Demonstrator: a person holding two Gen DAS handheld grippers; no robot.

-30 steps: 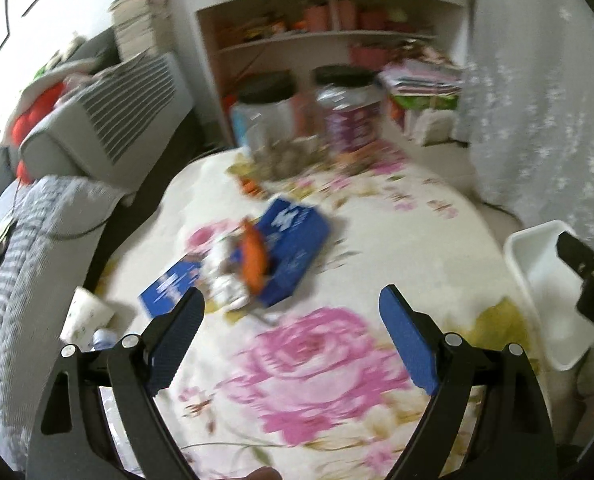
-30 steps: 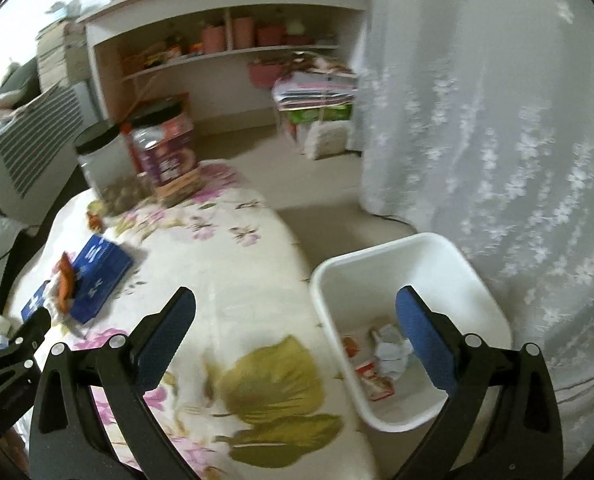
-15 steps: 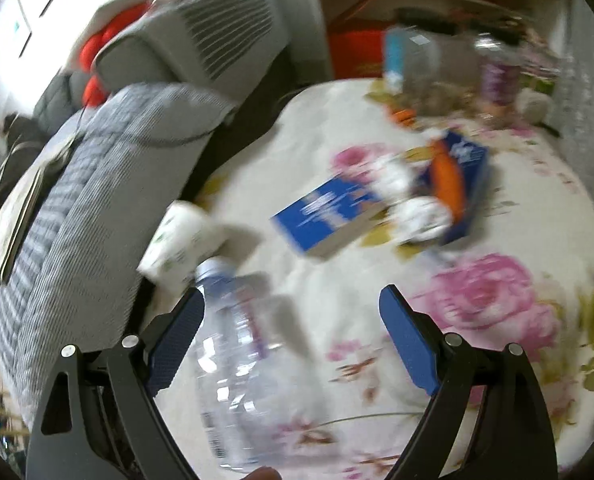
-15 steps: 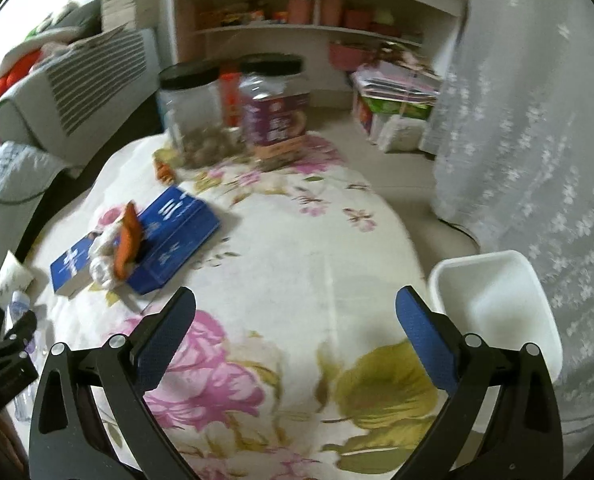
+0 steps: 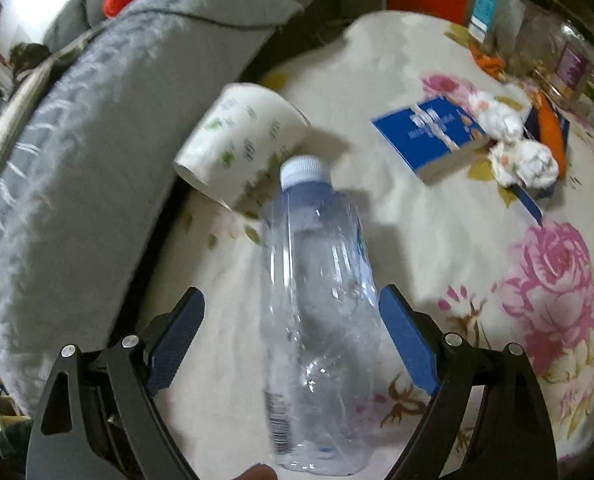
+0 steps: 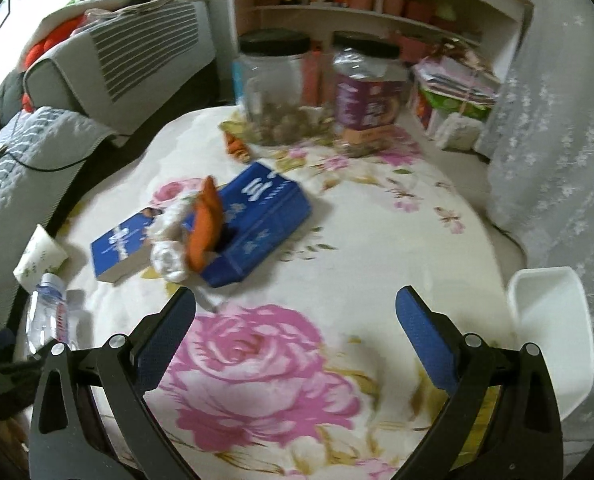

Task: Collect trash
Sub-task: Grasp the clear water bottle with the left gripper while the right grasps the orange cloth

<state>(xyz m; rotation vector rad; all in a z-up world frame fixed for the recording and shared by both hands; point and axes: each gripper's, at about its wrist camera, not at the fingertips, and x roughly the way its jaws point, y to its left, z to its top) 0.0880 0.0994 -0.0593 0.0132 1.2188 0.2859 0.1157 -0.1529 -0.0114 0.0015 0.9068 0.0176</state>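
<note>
The bottle [image 5: 317, 320] is lying on its side on the flowered worktop [image 5: 437, 240], cap [image 5: 305, 168] pointing away from you, right by the edge beside the grey cushion [image 5: 77, 180]. Its cap is sitting just beside a tipped paper cup [image 5: 241, 140]. You are bringing the left tongs [image 5: 293, 340] over the bottle's body with the jaws standing wide; the bottle is lying between them, the right pad looking very close to its wall and the left one well clear, and nothing is gripped yet.

To do this step well, I'd say you are wanting the pads either side of the belly of the bottle, not the neck, since the thin clear plastic will likely dent and could squirt out of a pinch near the end. Centre it a little more toward the left pad, come down until the pads straddle its widest line, then close gently.

Your left hand is pointing steeply down at the worktop. The right tongs [image 6: 297, 340] are hanging empty and wide apart over the pink rose print, tilted down less steeply, with the white bin [image 6: 549, 340] off past the worktop's edge on their right. Crumpled tissues [image 5: 525, 160] and the blue boxes [image 6: 257, 220] are waiting further in.
</note>
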